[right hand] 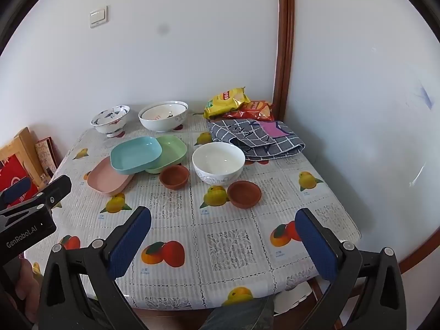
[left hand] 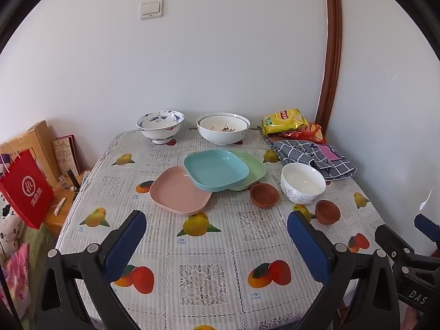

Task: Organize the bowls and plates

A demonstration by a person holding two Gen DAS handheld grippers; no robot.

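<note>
Three square plates overlap mid-table: a blue plate (left hand: 216,170) (right hand: 136,153) rests on a pink plate (left hand: 178,192) (right hand: 108,180) and a green plate (left hand: 254,165) (right hand: 173,148). A plain white bowl (left hand: 302,183) (right hand: 218,162) stands to their right, with two small brown bowls (left hand: 264,194) (left hand: 327,211) (right hand: 174,176) (right hand: 244,194) near it. At the back stand a blue-patterned bowl (left hand: 160,125) (right hand: 110,119) and nested white bowls (left hand: 222,128) (right hand: 163,115). My left gripper (left hand: 217,217) and right gripper (right hand: 224,216) hover open above the near table, nothing between their fingers.
Snack bags (left hand: 286,121) (right hand: 236,104) and a checked cloth (left hand: 313,155) (right hand: 255,137) fill the back right corner. A red paper bag (left hand: 26,192) and wooden furniture (left hand: 41,143) stand left of the table. Walls close the back and right. The fruit-print tablecloth (left hand: 203,247) (right hand: 220,247) covers the table.
</note>
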